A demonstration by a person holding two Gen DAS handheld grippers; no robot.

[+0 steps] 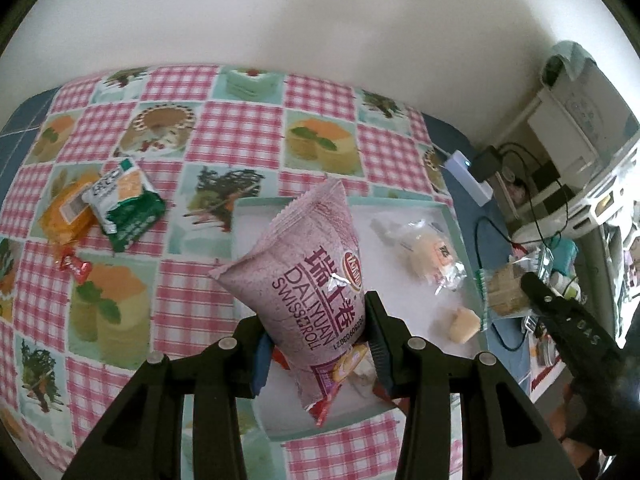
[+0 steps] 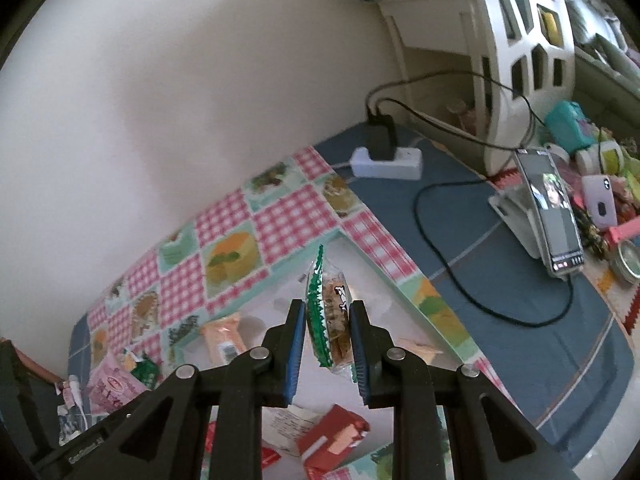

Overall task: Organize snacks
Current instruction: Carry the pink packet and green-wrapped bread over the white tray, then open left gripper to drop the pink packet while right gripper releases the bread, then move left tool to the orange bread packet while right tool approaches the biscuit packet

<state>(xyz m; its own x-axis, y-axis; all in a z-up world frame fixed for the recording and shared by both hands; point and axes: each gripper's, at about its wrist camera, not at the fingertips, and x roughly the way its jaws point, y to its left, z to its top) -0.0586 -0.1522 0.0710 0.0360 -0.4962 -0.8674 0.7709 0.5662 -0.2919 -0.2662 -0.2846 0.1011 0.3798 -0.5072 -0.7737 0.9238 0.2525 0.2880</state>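
My left gripper [image 1: 318,330] is shut on a pink Swiss roll packet [image 1: 310,276], held upright over the white tray [image 1: 260,216] with a mint rim. My right gripper [image 2: 326,334] is shut on a green-edged clear packet of brown cookies [image 2: 330,320], held above the same tray [image 2: 372,264]. In the left wrist view the right gripper's finger and its packet [image 1: 506,292] show at the tray's right edge. A clear wrapped snack [image 1: 430,254] and a small cream piece [image 1: 464,324] lie in the tray. A green-and-white packet [image 1: 124,204], an orange packet [image 1: 68,210] and a red candy [image 1: 74,266] lie on the checked cloth.
Red boxes [image 2: 332,444] and an orange packet [image 2: 224,338] lie in the tray's near part. A power strip with charger [image 2: 386,158], cables and a phone on a stand [image 2: 554,216] sit on the blue table to the right. A white shelf [image 2: 520,40] stands behind. A wall is close behind the table.
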